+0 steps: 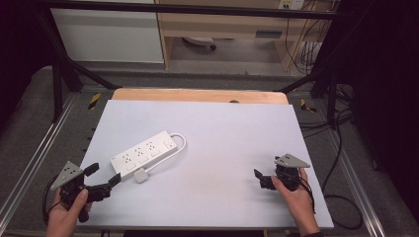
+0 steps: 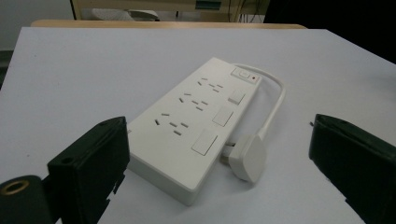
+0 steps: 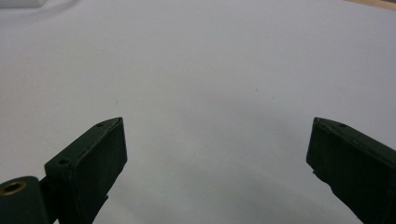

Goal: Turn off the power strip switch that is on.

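Presently | power strip (image 1: 144, 153) at 10 o'clock on bench (image 1: 222, 143), untouched | left hand-held gripper (image 1: 104, 177) spread, nearing | right hand-held gripper (image 1: 258, 177) spread, idle | grasp pending

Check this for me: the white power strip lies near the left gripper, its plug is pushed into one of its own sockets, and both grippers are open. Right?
Not quite. The plug lies loose on the table beside the power strip, not in a socket, as the left gripper view shows. The left gripper and right gripper are open.

Power strip (image 2: 187, 135) smooth white plastic; table (image 1: 222, 143) matt.
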`<state>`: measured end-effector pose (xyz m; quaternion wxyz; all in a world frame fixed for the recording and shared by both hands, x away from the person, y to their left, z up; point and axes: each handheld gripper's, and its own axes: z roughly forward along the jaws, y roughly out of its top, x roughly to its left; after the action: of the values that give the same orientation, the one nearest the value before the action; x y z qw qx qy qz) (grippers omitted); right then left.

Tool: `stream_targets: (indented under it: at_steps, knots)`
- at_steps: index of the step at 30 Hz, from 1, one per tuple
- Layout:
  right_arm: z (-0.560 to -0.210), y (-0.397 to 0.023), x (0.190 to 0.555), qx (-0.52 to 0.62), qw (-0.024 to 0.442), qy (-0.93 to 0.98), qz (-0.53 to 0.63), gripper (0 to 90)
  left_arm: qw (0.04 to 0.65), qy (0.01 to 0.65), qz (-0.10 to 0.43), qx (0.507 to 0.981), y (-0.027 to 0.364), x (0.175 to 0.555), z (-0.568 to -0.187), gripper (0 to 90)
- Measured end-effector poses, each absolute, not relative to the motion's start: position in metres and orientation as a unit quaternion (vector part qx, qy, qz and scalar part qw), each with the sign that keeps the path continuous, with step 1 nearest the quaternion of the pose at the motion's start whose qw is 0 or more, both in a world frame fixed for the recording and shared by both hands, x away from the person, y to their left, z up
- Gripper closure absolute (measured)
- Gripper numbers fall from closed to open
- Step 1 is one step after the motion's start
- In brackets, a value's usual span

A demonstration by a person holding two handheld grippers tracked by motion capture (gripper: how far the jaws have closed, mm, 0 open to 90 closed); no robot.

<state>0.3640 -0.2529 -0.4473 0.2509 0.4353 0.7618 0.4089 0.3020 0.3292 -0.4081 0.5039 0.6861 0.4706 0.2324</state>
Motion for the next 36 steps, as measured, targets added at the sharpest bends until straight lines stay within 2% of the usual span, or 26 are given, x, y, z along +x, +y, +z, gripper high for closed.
stream_targets:
  at_steps: [13,36]
  knots:
    - [-0.443,-0.252,0.36,0.43,0.261,0.757,0.417,6.0,0.517,0.471,0.234,0.675,0.329,0.302,-0.406,5.1]
    - [-0.434,-0.247,0.353,0.42,0.267,0.745,0.445,5.2,0.522,0.44,0.225,0.695,0.305,0.309,-0.385,5.4]
